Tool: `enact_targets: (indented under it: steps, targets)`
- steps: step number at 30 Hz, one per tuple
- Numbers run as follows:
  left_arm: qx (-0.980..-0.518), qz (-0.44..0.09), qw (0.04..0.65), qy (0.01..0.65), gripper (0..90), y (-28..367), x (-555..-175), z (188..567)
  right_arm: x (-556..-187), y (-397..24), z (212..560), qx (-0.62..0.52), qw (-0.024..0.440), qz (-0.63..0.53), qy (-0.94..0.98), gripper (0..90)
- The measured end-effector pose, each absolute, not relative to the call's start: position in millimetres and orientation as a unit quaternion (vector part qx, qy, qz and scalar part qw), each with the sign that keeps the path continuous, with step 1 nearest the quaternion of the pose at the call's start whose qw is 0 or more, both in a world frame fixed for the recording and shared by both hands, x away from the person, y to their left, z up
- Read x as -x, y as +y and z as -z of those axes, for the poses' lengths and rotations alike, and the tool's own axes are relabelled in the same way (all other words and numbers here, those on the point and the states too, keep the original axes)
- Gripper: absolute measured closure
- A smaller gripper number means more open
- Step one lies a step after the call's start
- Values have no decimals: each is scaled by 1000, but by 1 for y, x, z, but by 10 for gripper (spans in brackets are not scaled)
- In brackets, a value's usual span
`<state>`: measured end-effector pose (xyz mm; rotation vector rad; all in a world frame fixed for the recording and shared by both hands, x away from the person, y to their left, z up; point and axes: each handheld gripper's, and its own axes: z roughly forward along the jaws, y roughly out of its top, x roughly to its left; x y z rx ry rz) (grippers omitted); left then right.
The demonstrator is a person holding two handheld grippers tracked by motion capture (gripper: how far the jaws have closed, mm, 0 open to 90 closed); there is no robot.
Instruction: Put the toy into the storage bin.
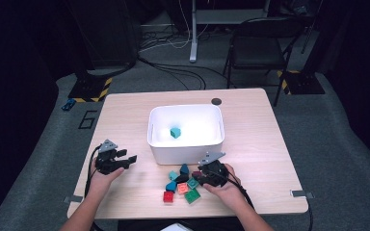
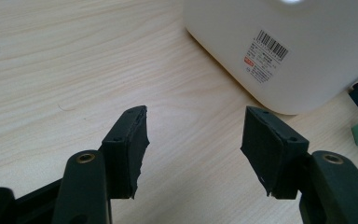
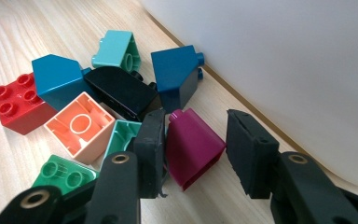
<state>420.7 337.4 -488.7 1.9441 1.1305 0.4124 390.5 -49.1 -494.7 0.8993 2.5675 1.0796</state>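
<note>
Right gripper [image 3: 193, 154]: lowered at the right edge of the brick pile, jaws part open around a magenta brick [image 3: 193, 147]; a gap remains at one pad. The brick lies on the table [image 1: 270, 159], near the white bin [image 1: 185, 144]. Left gripper [image 2: 193, 144]: part open, empty.

Right gripper [image 3: 193, 154] view: green brick [image 3: 65, 173] partly behind the left jaw, teal brick [image 3: 123, 135] mostly hidden by it. White bin [image 3: 284, 60] cut off top and right. Bin label [image 2: 265, 58] in left gripper view: text too small to read.
</note>
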Motion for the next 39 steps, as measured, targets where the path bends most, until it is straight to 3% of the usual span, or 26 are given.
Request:
enact_targets:
  steps: [23,39]
  targets:
    - [-775,-164,414,449,402,337,-421,489,-394,-52,495,-306,111,-360,875,591]
    - [-771,-168,417,450,402,337,-421,489,-387,-55,469,-294,105,-360,879,591]
